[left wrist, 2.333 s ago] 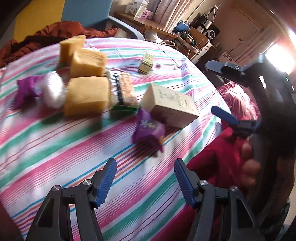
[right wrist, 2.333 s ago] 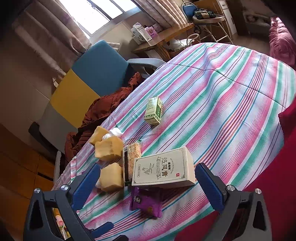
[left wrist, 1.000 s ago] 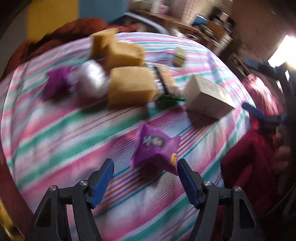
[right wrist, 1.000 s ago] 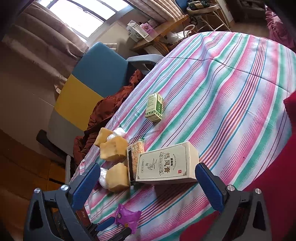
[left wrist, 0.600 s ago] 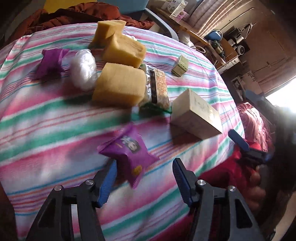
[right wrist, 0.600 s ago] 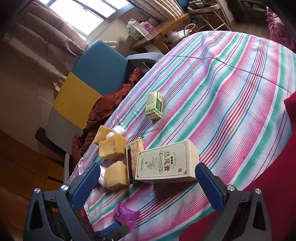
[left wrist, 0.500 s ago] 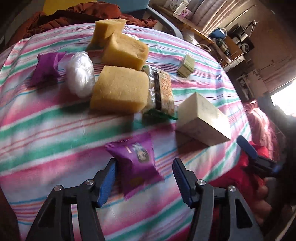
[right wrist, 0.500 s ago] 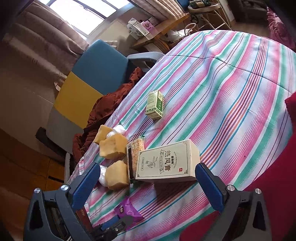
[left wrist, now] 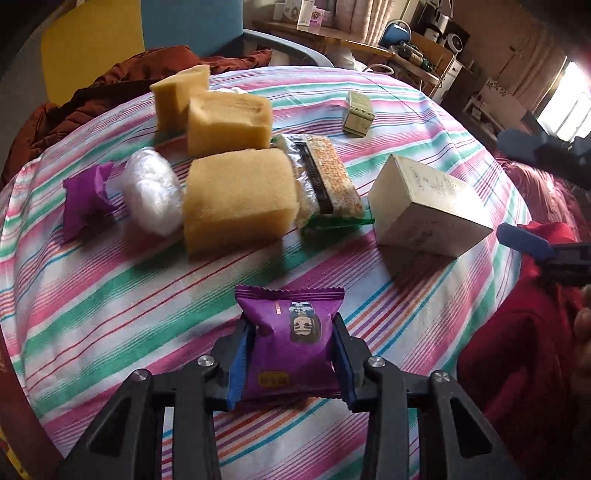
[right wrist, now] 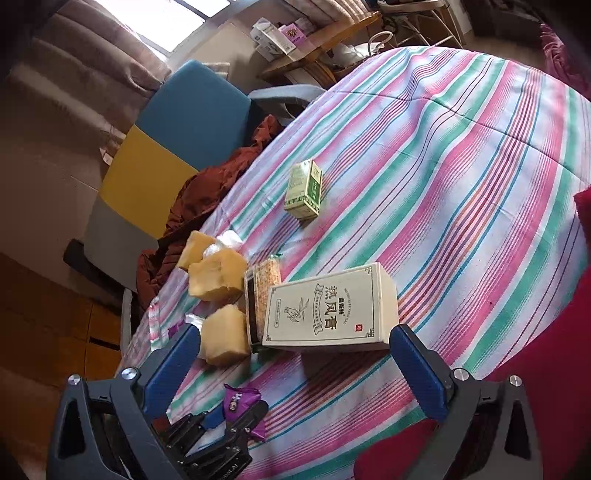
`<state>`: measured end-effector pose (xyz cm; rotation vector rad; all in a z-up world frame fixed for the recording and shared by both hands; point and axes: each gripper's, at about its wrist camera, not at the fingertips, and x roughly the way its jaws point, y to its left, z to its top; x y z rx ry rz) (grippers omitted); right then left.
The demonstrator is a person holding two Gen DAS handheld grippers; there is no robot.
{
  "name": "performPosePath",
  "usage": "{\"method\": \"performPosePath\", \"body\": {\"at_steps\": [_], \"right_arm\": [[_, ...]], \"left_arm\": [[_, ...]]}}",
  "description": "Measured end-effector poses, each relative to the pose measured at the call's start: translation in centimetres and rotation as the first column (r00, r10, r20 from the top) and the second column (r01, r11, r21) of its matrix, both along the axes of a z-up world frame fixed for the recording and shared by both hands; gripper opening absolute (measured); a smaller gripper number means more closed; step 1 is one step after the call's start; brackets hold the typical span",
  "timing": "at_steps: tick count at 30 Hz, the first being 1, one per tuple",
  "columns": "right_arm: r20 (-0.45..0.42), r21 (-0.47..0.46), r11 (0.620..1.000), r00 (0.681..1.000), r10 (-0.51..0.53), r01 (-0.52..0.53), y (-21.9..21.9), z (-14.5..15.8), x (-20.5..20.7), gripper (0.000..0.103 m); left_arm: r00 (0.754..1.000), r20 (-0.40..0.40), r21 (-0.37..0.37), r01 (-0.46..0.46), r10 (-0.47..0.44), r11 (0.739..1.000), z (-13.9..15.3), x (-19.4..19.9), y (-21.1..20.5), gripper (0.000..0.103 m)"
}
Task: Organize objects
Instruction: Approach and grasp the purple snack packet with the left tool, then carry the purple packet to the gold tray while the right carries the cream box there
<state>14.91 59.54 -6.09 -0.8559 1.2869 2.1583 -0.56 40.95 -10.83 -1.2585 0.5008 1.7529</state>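
Observation:
My left gripper (left wrist: 290,347) is shut on a purple snack packet (left wrist: 291,339), holding it by its sides just above the striped tablecloth (left wrist: 110,295); the packet also shows in the right wrist view (right wrist: 242,402). Beyond it lie three yellow sponges (left wrist: 236,199), a white plastic-wrapped ball (left wrist: 153,190), a second purple packet (left wrist: 85,199), a cracker pack (left wrist: 325,177), a cream box (left wrist: 428,206) and a small green box (left wrist: 358,114). My right gripper (right wrist: 295,354) is open and empty, hovering near the cream box (right wrist: 328,310).
A blue and yellow chair (right wrist: 177,140) with a rust-red garment (left wrist: 110,88) stands behind the table. A wooden desk with clutter (left wrist: 332,33) is farther back. The table edge drops off at the right, by red fabric (left wrist: 517,369).
My left gripper has closed on the purple packet, which earlier lay on the cloth between its open fingers. My right gripper stays open, shifted only slightly.

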Motion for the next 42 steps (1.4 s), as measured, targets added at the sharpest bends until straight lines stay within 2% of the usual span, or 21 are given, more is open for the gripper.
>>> {"method": "performPosePath", "body": {"at_steps": [2, 4, 6, 8, 9, 10, 12, 14, 15, 17, 19, 21, 23, 25, 26, 28, 30, 31, 33, 37, 42], "right_arm": [[0.080, 0.005, 0.997, 0.993, 0.082, -0.083, -0.1, 0.0, -1.3, 0.103], [0.210, 0.090, 0.976, 0.962, 0.178, -0.200, -0.5, 0.8, -3.0, 0.103], [0.325, 0.216, 0.915, 0.909, 0.261, -0.340, -1.4, 1.9, -4.7, 0.103], [0.431, 0.288, 0.831, 0.839, 0.332, -0.477, -2.0, 2.2, -6.5, 0.103], [0.476, 0.282, 0.815, 0.811, 0.340, -0.507, -1.9, 1.8, -7.2, 0.103], [0.511, 0.262, 0.823, 0.796, 0.324, -0.503, -1.4, 1.3, -7.7, 0.103], [0.510, 0.208, 0.880, 0.815, 0.275, -0.427, 0.1, 0.4, -7.8, 0.103], [0.448, 0.189, 0.938, 0.875, 0.182, -0.291, 1.4, 0.4, -7.1, 0.103], [0.431, 0.196, 0.950, 0.892, 0.141, -0.245, 1.7, 0.5, -6.8, 0.103], [0.431, 0.227, 0.951, 0.897, 0.096, -0.210, 1.8, 0.6, -6.7, 0.103], [0.467, 0.249, 0.917, 0.868, 0.168, -0.311, 0.8, 0.8, -7.6, 0.103], [0.531, 0.295, 0.811, 0.792, 0.301, -0.505, -1.5, 1.1, -8.9, 0.103], [0.644, 0.308, 0.645, 0.653, 0.399, -0.699, -4.0, 0.9, -9.9, 0.103], [0.735, 0.288, 0.543, 0.545, 0.404, -0.789, -5.0, 0.0, -10.5, 0.103], [0.766, 0.261, 0.516, 0.501, 0.404, -0.816, -4.8, -0.6, -10.9, 0.103], [0.800, 0.195, 0.501, 0.432, 0.417, -0.843, -3.8, -2.2, -11.5, 0.103], [0.822, 0.166, 0.504, 0.401, 0.404, -0.848, -2.7, -3.4, -11.7, 0.103], [0.822, 0.158, 0.518, 0.403, 0.402, -0.841, -2.1, -3.9, -11.8, 0.101], [0.796, 0.152, 0.566, 0.440, 0.416, -0.810, -1.5, -4.0, -11.6, 0.067], [0.754, 0.209, 0.583, 0.509, 0.415, -0.785, -2.2, -2.5, -10.2, 0.053], [0.696, 0.289, 0.630, 0.610, 0.379, -0.721, -2.9, 0.5, -7.9, 0.052]], "left_arm": [[1.000, -0.004, 0.011, 0.002, -0.002, 1.000, 0.2, -0.1, -1.4, 0.039], [1.000, 0.006, 0.026, -0.007, 0.007, 1.000, 0.3, -0.3, -2.9, 0.039], [1.000, 0.016, 0.044, -0.022, 0.021, 0.999, 0.4, -0.4, -4.0, 0.040], [0.999, 0.024, 0.052, -0.033, 0.032, 0.998, 0.4, -0.3, -4.9, 0.040], [0.998, 0.033, 0.057, -0.046, 0.044, 0.997, 0.4, -0.3, -5.4, 0.040], [0.998, 0.044, 0.063, -0.054, 0.051, 0.997, 0.4, -0.3, -5.8, 0.040], [0.996, 0.064, 0.080, -0.070, 0.065, 0.994, 0.5, -0.4, -6.4, 0.040], [0.996, 0.063, 0.096, -0.072, 0.066, 0.993, 0.9, -0.3, -6.8, 0.040], [0.996, 0.062, 0.106, -0.067, 0.061, 0.992, 1.1, -0.2, -7.0, 0.040], [0.997, 0.058, 0.123, -0.058, 0.051, 0.991, 1.6, 0.0, -7.4, 0.040], [0.997, 0.061, 0.148, -0.049, 0.041, 0.988, 2.2, 0.2, -8.1, 0.040], [0.997, 0.066, 0.169, -0.048, 0.037, 0.984, 2.5, 0.4, -8.4, 0.040], [0.997, 0.069, 0.183, -0.051, 0.039, 0.982, 3.0, 0.4, -9.5, 0.040], [0.996, 0.071, 0.200, -0.058, 0.045, 0.978, 3.5, 0.5, -10.4, 0.040], [0.996, 0.072, 0.207, -0.062, 0.048, 0.976, 3.8, 0.6, -10.7, 0.040], [0.996, 0.068, 0.220, -0.066, 0.052, 0.973, 4.5, 0.7, -11.7, 0.040], [0.996, 0.061, 0.229, -0.077, 0.064, 0.970, 5.1, 0.8, -12.5, 0.040], [0.996, 0.059, 0.233, -0.082, 0.070, 0.969, 5.2, 0.7, -12.8, 0.040], [0.995, 0.060, 0.241, -0.094, 0.082, 0.966, 5.6, 0.7, -13.6, 0.040], [0.992, 0.066, 0.253, -0.125, 0.112, 0.959, 5.9, 0.3, -14.9, 0.040], [0.987, 0.059, 0.289, -0.161, 0.150, 0.944, 7.2, 0.1, -16.9, 0.040]]}}
